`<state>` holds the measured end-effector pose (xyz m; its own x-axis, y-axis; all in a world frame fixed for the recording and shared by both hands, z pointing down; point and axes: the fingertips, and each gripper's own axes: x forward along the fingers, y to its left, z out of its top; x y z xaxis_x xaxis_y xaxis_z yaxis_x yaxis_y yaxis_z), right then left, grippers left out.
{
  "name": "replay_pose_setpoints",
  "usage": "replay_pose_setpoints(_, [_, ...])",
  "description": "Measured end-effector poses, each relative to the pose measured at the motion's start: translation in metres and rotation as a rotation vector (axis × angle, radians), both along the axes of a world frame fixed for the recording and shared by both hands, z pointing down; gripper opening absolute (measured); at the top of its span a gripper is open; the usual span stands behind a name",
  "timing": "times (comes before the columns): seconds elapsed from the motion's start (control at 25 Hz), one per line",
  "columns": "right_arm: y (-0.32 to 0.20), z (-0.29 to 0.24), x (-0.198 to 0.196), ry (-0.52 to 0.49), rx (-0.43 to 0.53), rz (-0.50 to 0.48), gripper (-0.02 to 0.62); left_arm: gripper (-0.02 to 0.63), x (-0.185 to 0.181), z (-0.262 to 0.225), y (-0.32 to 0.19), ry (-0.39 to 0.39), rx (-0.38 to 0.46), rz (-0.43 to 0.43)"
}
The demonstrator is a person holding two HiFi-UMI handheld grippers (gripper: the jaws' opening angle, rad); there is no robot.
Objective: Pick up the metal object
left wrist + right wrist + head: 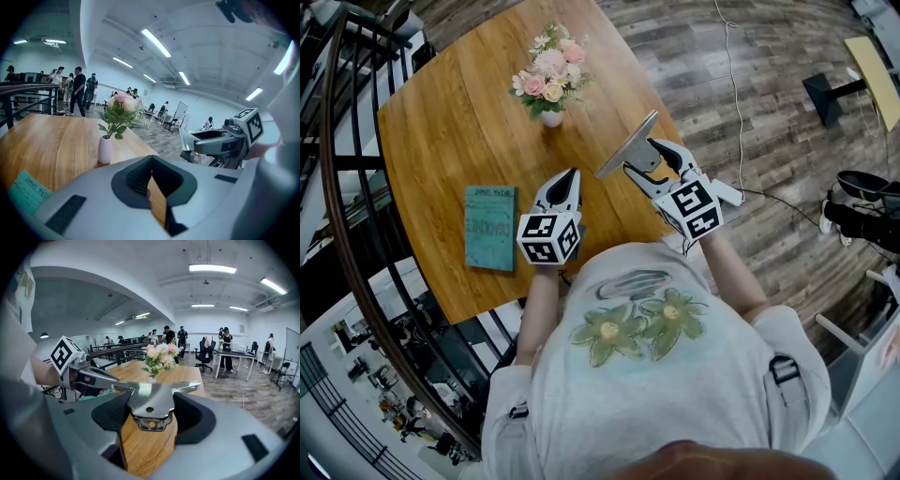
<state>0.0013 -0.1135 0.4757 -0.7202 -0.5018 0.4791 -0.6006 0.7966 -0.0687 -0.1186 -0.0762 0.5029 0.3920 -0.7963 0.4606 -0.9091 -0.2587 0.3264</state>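
The metal object, a flat bright plate with a hole in its tab, is clamped by its narrow end between the closed jaws of the right hand-held gripper. In the head view it slants up over the near right part of the wooden surface and looks clear of the wood. The pickup therefore seems all but done: the grasp is made and the lift is in hand. The next move, I judge, calls for a steady hold so the plate does not pivot in the jaws. The left hand-held gripper hovers just beside it, jaws drawn together on nothing. Farther off are a vase of flowers and a teal book.
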Motion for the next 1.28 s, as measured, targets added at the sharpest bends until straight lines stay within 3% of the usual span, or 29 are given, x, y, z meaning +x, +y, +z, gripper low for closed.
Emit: replay_pose_setpoints(1.28, [0.01, -0.061, -0.003, -0.072, 0.123, 0.006, 0.285, 0.014, 0.013, -0.016, 0.006, -0.008, 0.04, 0.043])
